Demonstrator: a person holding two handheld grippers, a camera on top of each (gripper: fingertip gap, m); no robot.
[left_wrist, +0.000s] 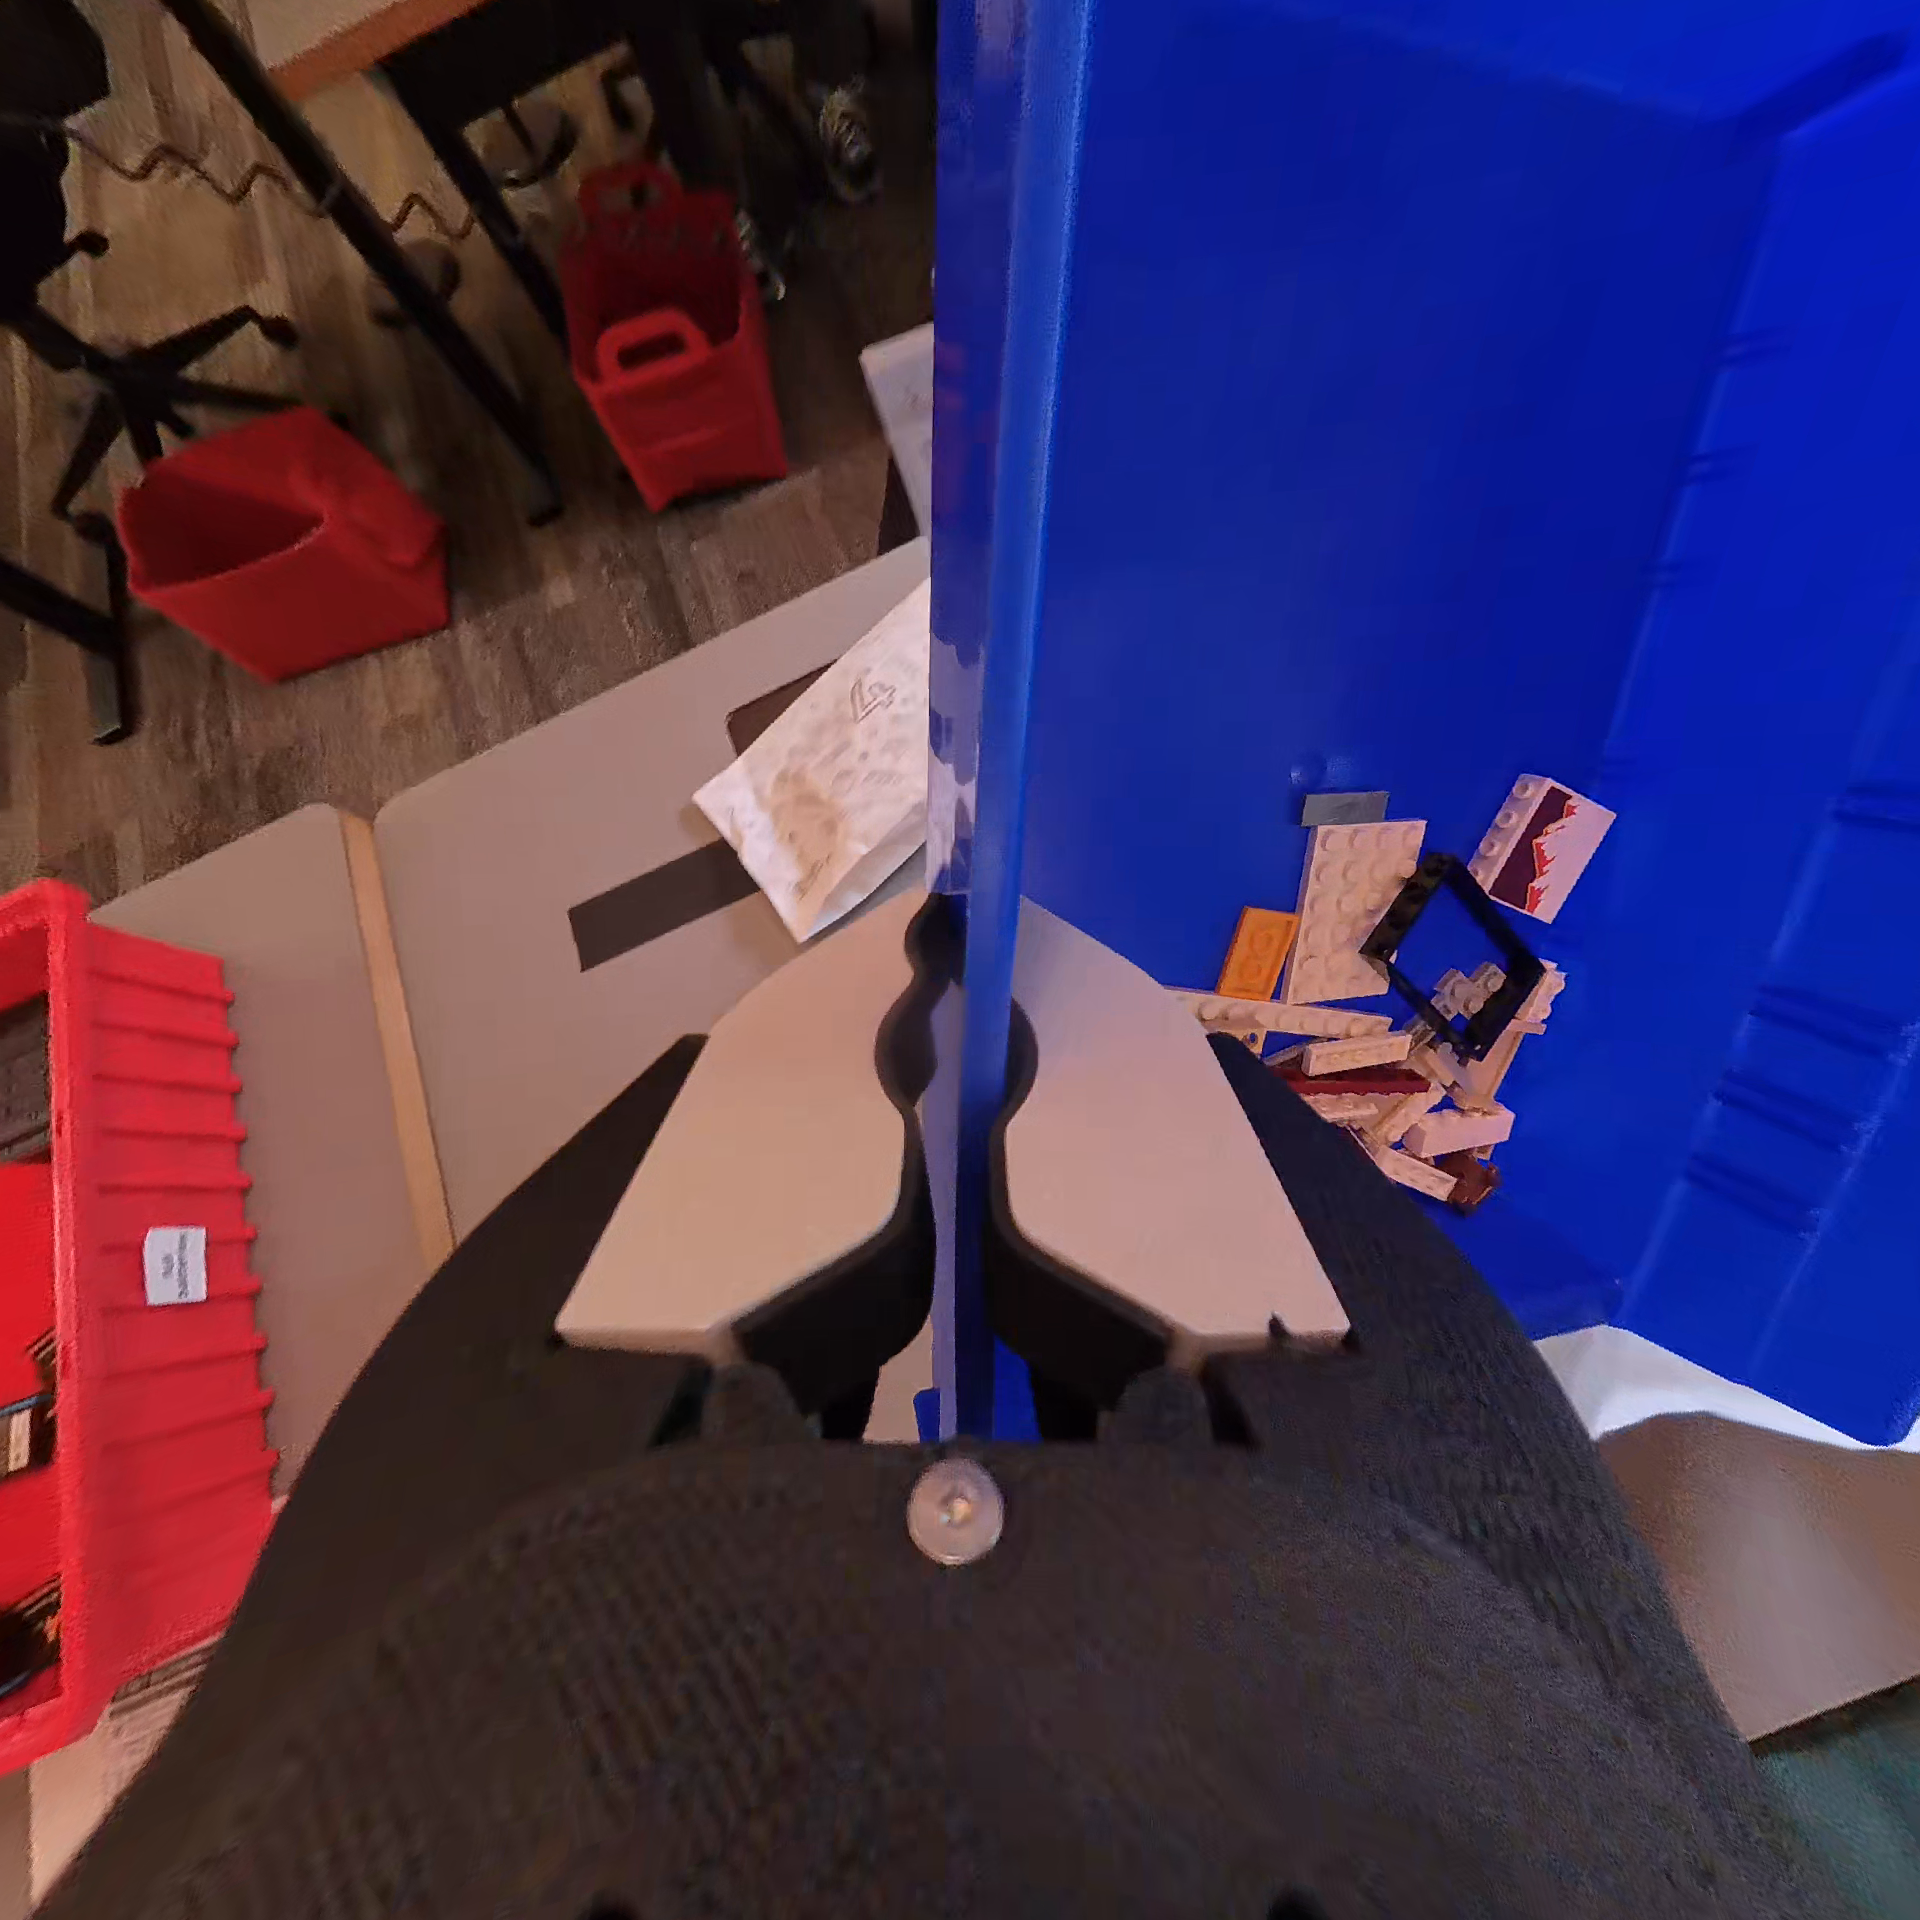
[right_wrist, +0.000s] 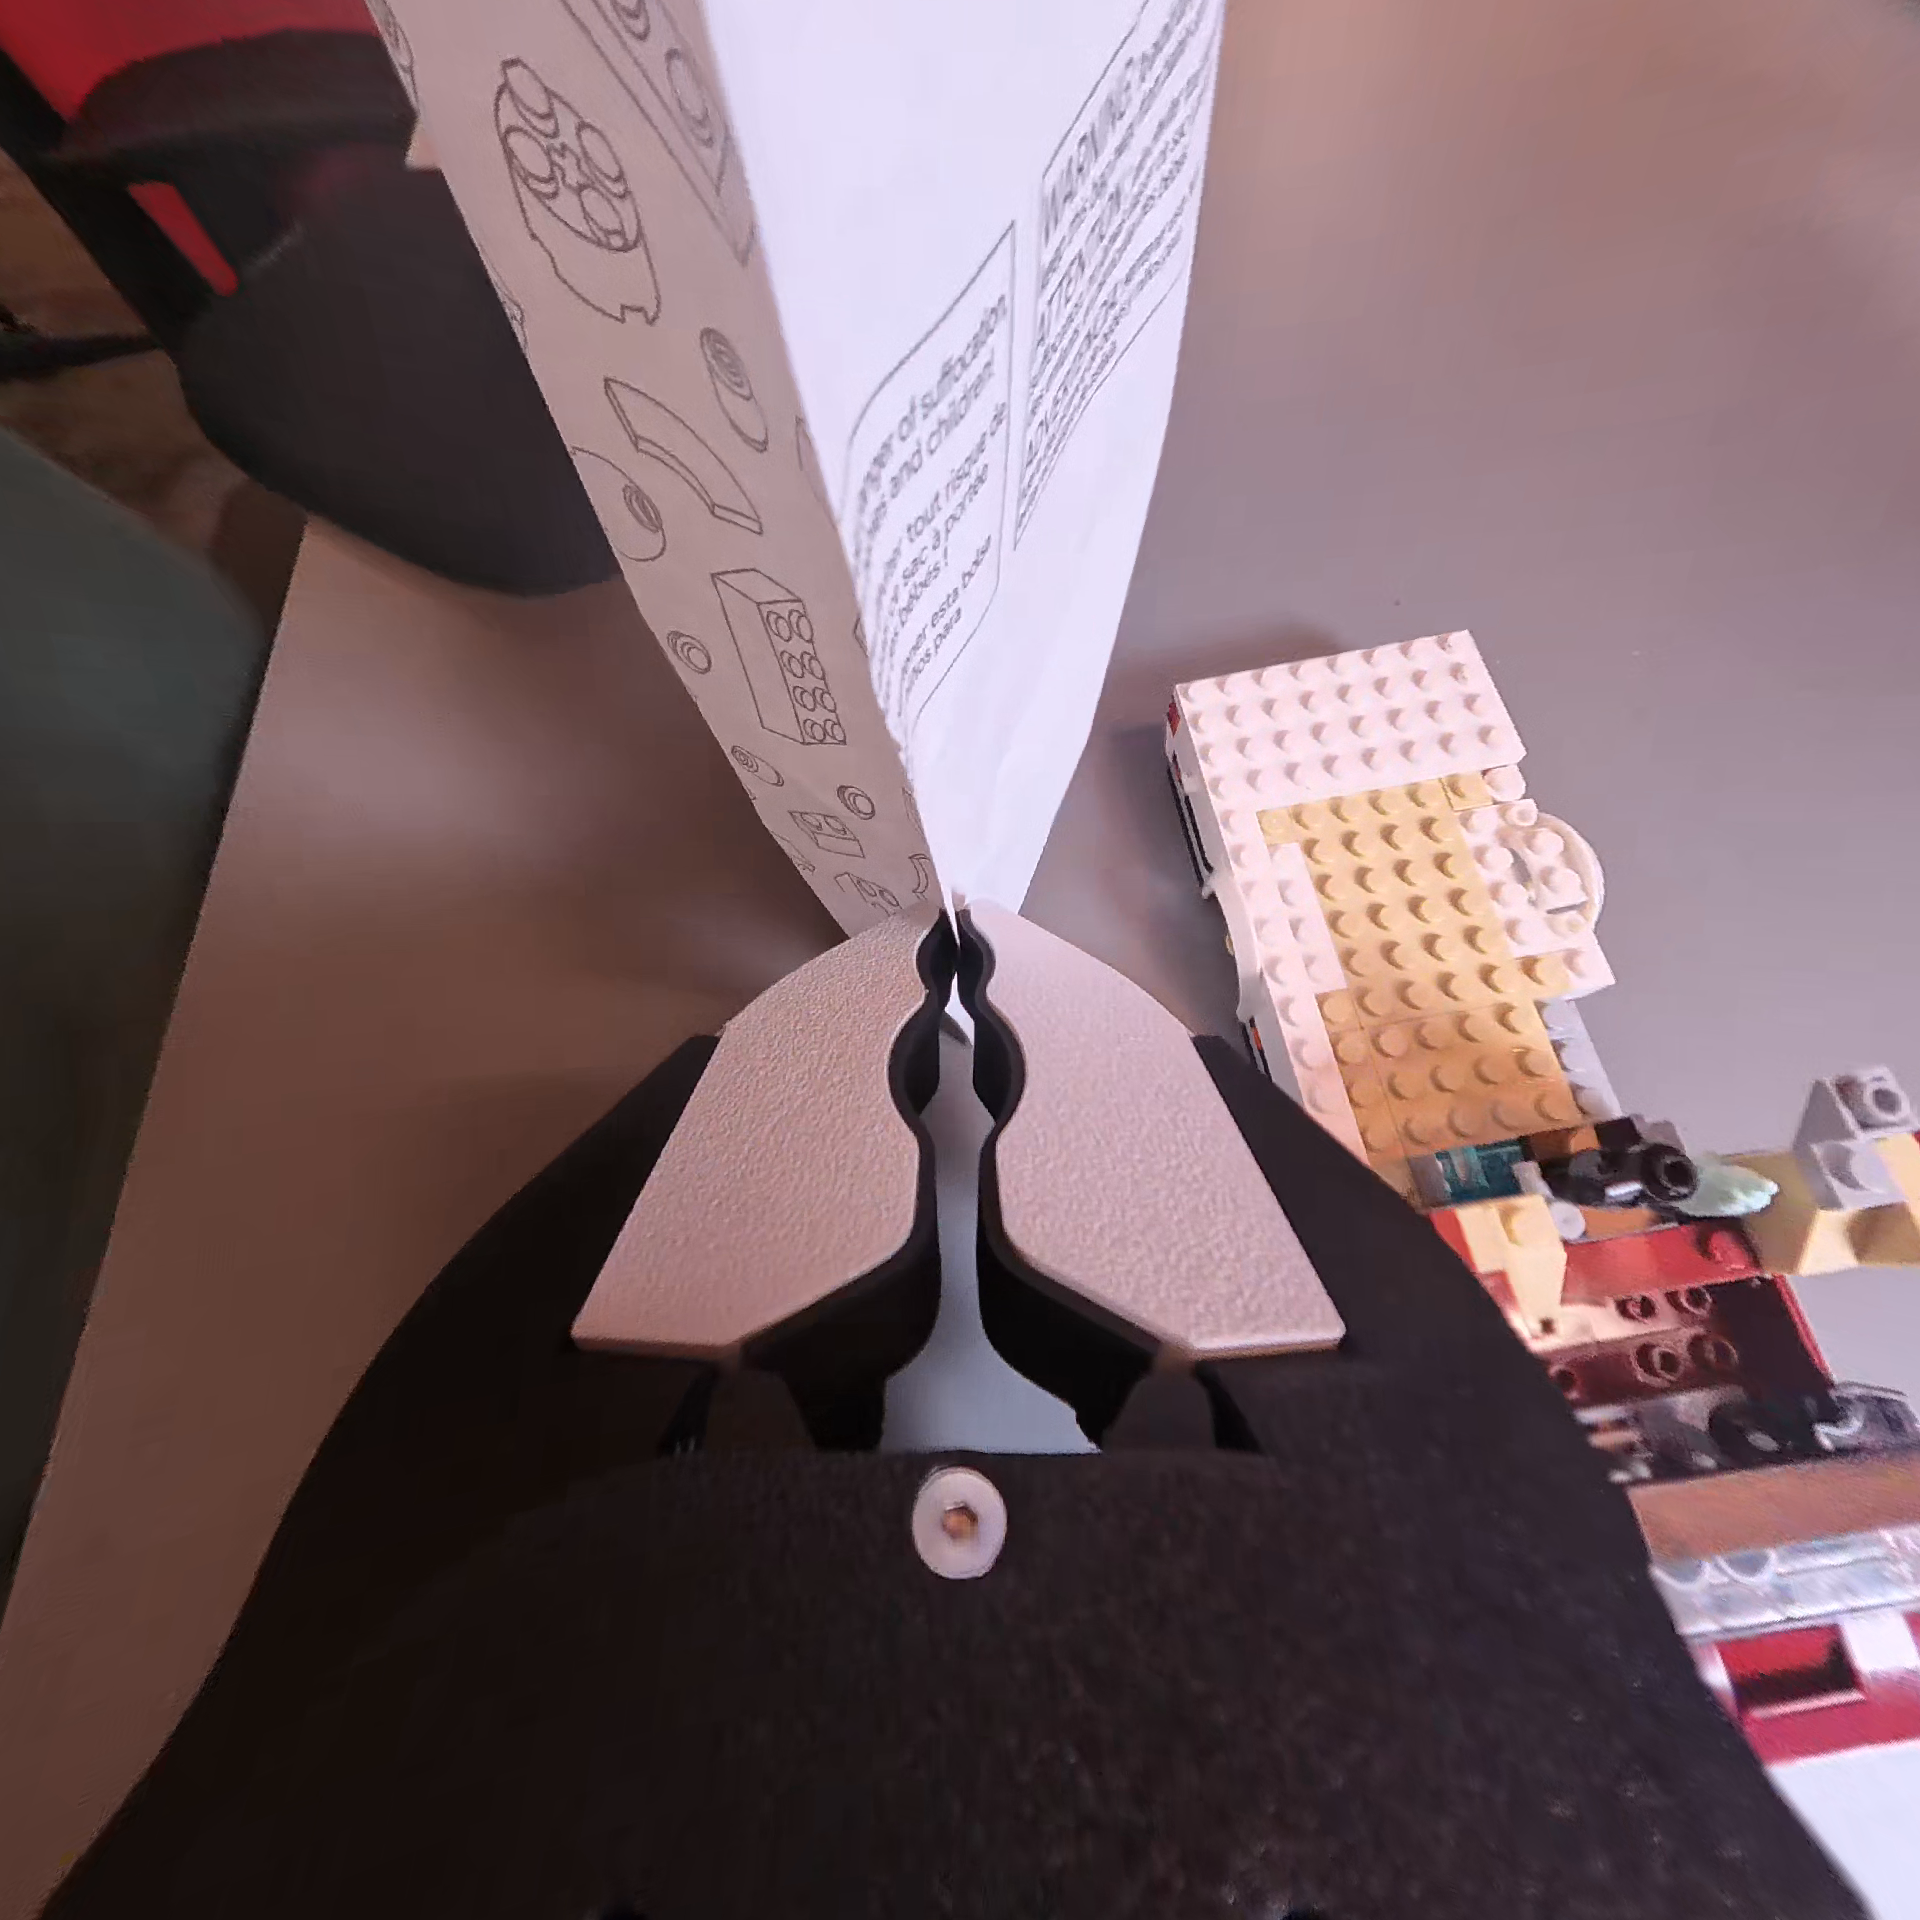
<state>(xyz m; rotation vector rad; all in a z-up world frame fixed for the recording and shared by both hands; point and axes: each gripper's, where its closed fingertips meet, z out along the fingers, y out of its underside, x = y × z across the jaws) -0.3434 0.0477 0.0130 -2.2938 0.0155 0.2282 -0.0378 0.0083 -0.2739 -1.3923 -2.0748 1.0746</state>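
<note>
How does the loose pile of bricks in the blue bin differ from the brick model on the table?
The loose pile is unjoined pieces heaped in the tilted blue bin, whose wall the left gripper clamps. The brick model is assembled, lying on the table. The pile is mostly white; the model adds tan. Both include dark red.

On my left side the blue bin (left_wrist: 1403, 468) wall rises straight ahead and blocks passage; loose bricks (left_wrist: 1382, 1049) crowd its lower corner. Left of that wall the counter (left_wrist: 540, 894) lies open past a white paper bag (left_wrist: 831, 790). On my right, the held bag (right_wrist: 831, 416) screens the front and a brick model (right_wrist: 1403, 935) flanks the right.
</note>
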